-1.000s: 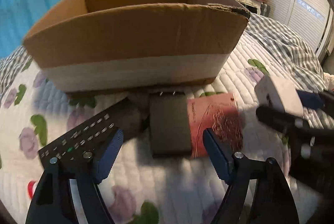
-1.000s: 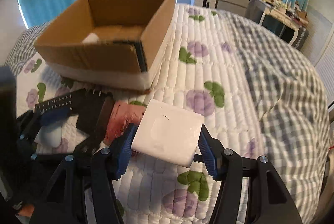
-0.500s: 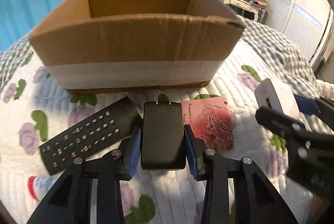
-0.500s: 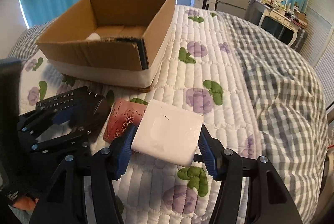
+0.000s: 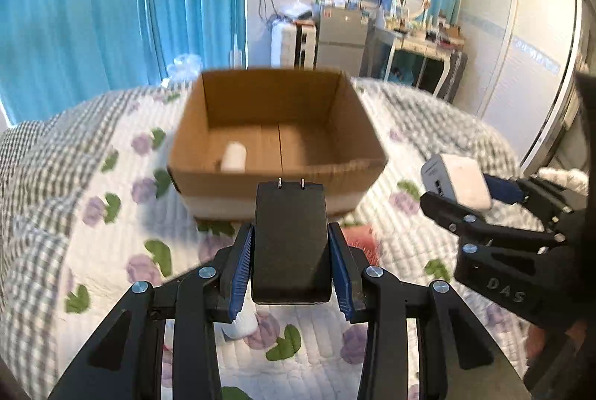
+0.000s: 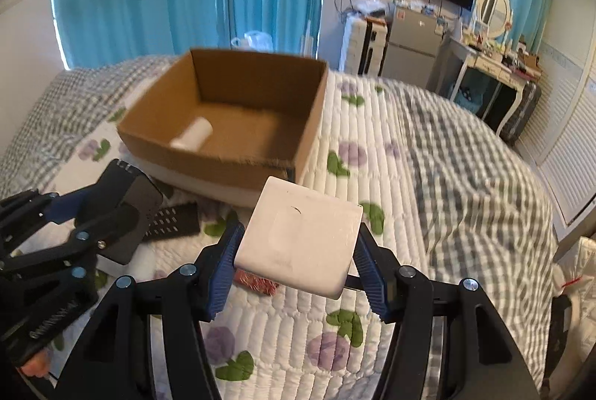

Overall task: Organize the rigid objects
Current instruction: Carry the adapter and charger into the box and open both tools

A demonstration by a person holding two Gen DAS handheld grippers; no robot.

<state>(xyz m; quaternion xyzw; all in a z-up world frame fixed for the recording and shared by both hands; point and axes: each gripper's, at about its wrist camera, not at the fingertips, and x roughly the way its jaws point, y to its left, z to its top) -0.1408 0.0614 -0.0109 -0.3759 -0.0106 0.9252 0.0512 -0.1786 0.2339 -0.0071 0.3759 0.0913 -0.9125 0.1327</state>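
Note:
My left gripper is shut on a black power adapter with two prongs and holds it raised above the bed, in front of the open cardboard box. My right gripper is shut on a flat white square device, also raised; it shows at the right in the left wrist view. A white roll lies inside the box. The left gripper with the adapter shows at the left in the right wrist view.
A black remote and a red card lie on the floral quilt in front of the box. A white tube lies under my left gripper. A fridge, dresser and blue curtains stand beyond the bed.
My left gripper closed on the black adapter and lifted it off the quilt. Both grippers rose, so the inside of the box now shows.

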